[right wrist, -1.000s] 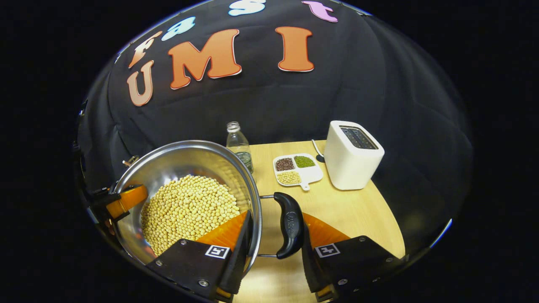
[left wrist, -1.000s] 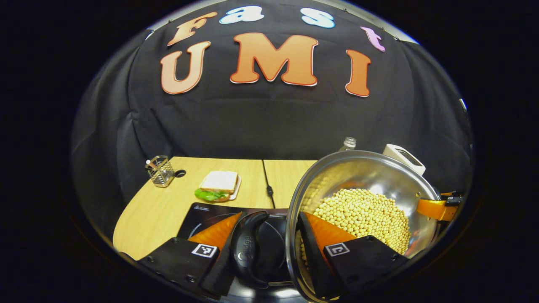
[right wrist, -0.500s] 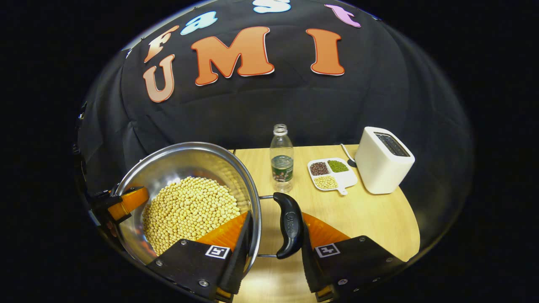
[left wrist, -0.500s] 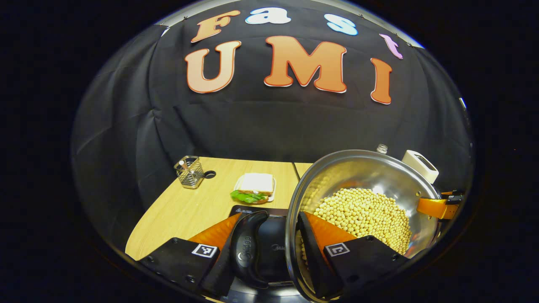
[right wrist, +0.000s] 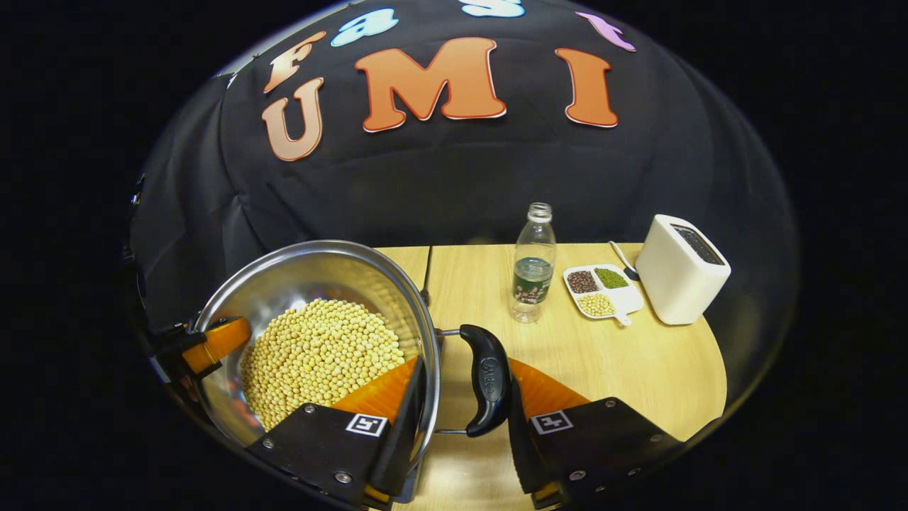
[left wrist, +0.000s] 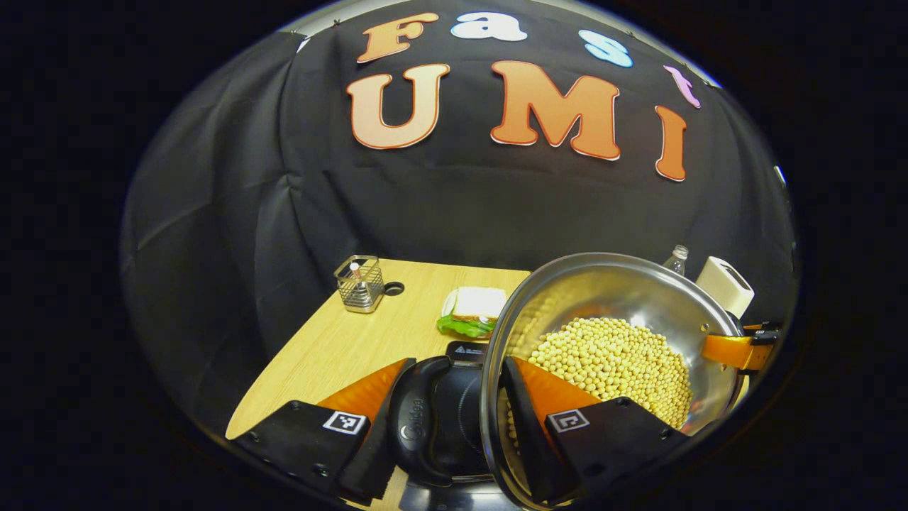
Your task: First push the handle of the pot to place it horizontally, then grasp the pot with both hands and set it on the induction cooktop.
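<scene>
1 pot [right wrist: 284, 284], 1 bottle [right wrist: 533, 264], 1 toaster [right wrist: 681, 270]

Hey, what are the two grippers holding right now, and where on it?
The pot, full of beans: each gripper clamps the rim and side handle together, left gripper on one handle, right gripper on the opposite handle.

A black cloth wall [right wrist: 454, 184] hangs creased behind a light wooden table [right wrist: 638, 362] with a rounded edge and a centre seam.
</scene>
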Demonstrator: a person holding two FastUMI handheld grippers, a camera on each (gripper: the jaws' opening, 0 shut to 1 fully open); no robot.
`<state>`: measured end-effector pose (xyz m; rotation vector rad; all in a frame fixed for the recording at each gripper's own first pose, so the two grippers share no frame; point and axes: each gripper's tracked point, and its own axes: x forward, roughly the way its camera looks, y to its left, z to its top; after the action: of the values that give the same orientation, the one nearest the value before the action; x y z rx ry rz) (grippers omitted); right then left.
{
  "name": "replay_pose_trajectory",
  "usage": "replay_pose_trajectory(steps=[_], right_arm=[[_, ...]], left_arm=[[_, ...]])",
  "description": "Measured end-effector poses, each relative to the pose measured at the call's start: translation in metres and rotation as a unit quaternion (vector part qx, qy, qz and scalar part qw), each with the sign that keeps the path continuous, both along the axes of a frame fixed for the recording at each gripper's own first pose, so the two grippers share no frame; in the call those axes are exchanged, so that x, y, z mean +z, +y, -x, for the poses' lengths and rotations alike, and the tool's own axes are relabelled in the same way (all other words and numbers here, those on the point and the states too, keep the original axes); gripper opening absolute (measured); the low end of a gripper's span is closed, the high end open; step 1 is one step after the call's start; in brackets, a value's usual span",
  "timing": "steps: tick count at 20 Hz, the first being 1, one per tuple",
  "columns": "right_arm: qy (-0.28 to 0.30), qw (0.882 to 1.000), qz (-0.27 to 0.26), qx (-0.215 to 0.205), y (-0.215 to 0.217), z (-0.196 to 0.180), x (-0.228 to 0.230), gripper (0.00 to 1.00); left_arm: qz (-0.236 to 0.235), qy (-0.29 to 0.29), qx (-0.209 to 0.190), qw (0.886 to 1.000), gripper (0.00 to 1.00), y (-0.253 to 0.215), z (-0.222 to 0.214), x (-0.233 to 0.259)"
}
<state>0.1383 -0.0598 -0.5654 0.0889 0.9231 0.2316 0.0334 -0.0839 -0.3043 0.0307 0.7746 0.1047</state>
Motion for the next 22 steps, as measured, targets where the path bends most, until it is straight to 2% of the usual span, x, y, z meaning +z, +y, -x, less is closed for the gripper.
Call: replay_pose_trajectory(steps=[3, 6, 11, 12, 13, 14, 15, 22], right_arm=[[-0.003, 1.000, 0.005, 0.006, 0.002, 0.004, 0.003, 0.59], [-0.004, 1.000, 0.015, 0.010, 0.003, 0.006, 0.003, 0.59], [0.006, 1.000, 0.020, 0.009, 0.006, 0.007, -0.001, 0.59], [0.007, 1.000, 0.021, 0.008, 0.005, 0.007, 0.000, 0.59], [0.006, 1.000, 0.023, 0.009, 0.005, 0.007, 0.002, 0.59], [0.007, 1.000, 0.024, 0.008, 0.005, 0.008, 0.001, 0.59], [0.008, 1.000, 0.026, 0.008, 0.006, 0.008, 0.001, 0.59], [0.025, 0.999, 0.034, 0.004, 0.002, 0.009, 0.009, 0.59]], left_arm=[[0.002, 0.004, 0.006, 1.000, 0.75, -0.001, 0.001, -0.002], [0.007, 0.009, 0.010, 1.000, 0.78, -0.002, 0.002, -0.002], [0.015, 0.025, 0.013, 0.999, 0.78, -0.002, 0.004, -0.001], [0.016, 0.027, 0.014, 0.999, 0.76, -0.002, 0.004, 0.000], [0.019, 0.028, 0.014, 0.999, 0.82, -0.001, 0.004, 0.000], [0.021, 0.031, 0.014, 0.999, 0.76, -0.002, 0.003, -0.002], [0.023, 0.032, 0.013, 0.999, 0.78, -0.001, 0.003, -0.002], [0.026, 0.045, 0.012, 0.999, 0.79, -0.004, 0.003, -0.006]])
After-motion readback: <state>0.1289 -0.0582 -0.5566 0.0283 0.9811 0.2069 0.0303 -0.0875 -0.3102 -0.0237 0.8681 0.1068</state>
